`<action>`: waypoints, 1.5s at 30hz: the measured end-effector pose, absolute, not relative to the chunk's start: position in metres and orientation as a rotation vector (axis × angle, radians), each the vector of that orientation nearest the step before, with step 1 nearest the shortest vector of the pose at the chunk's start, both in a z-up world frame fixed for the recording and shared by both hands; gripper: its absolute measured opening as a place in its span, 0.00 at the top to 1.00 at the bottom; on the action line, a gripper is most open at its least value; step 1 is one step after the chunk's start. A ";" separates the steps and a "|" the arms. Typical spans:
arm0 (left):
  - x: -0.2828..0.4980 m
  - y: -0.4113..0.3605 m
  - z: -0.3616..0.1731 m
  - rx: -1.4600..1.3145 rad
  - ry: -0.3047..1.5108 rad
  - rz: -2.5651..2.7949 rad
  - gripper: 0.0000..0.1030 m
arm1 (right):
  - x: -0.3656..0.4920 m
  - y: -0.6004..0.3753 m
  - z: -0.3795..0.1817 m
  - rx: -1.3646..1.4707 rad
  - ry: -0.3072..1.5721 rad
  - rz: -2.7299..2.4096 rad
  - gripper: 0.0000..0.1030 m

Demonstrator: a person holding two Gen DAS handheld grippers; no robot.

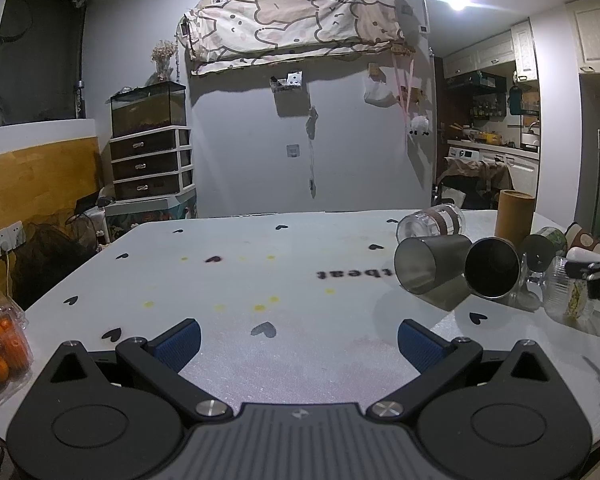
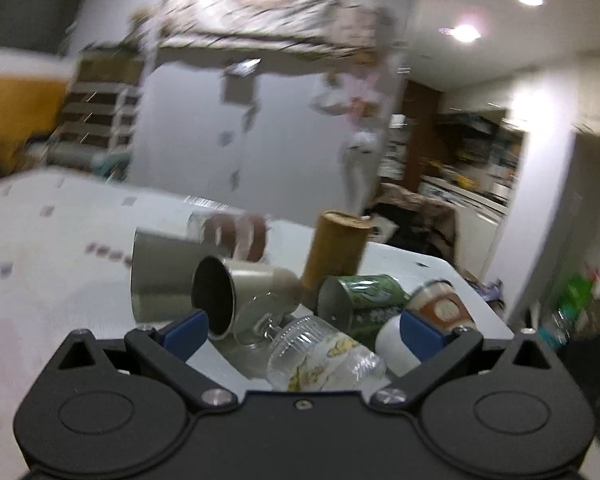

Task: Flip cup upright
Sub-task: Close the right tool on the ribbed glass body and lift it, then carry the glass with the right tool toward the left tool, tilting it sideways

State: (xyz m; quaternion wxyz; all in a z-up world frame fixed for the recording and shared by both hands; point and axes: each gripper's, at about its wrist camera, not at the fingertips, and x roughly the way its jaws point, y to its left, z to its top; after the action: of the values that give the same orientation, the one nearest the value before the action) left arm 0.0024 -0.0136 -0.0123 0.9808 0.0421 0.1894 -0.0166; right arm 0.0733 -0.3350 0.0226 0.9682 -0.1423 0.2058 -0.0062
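R gripper (image 2: pixel 303 330) jaws wide, nothing held, over clear plastic cup (image 2: pixel 320 356) lying on side in cup cluster at table (image 1: pixel 260 280) right. L gripper (image 1: pixel 299 340) jaws wide, idle. Tip: straddle body, avoid steel cup (image 2: pixel 236 292), close gently, thin wall.

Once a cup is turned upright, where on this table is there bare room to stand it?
Bare table lies ahead of the open left gripper, between the box of oranges and the steel cup. The right end is crowded: tipped cups, a clear plastic cup and a standing tube.
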 end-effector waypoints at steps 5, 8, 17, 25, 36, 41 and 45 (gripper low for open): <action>0.003 -0.013 -0.018 0.086 0.386 -0.043 0.00 | 0.099 -0.340 0.014 -0.473 0.507 0.092 0.00; 0.003 -0.013 -0.021 0.083 0.391 -0.047 0.00 | 0.113 -0.340 0.007 -0.585 0.562 0.140 0.00; 0.006 -0.009 -0.017 0.080 0.405 -0.059 0.00 | 0.139 -0.335 -0.016 -0.776 0.729 0.227 0.08; 0.007 -0.007 -0.015 0.081 0.407 -0.056 0.00 | 0.122 -0.328 -0.028 -0.865 0.696 0.193 0.27; 0.010 -0.009 -0.015 0.081 0.418 -0.077 0.00 | 0.053 -0.294 -0.019 -0.932 0.636 0.403 0.28; 0.011 -0.006 -0.015 0.082 0.425 -0.077 0.00 | 0.035 -0.252 -0.017 -0.975 0.554 0.554 0.28; 0.017 -0.004 -0.019 0.078 0.433 -0.068 0.00 | 0.027 -0.219 -0.016 -0.991 0.499 0.649 0.28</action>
State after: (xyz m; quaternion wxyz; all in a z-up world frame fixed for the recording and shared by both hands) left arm 0.0175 -0.0041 -0.0189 0.9753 0.0387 0.2147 -0.0336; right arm 0.0269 -0.2194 -0.0160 0.8005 -0.4621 0.2325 0.3026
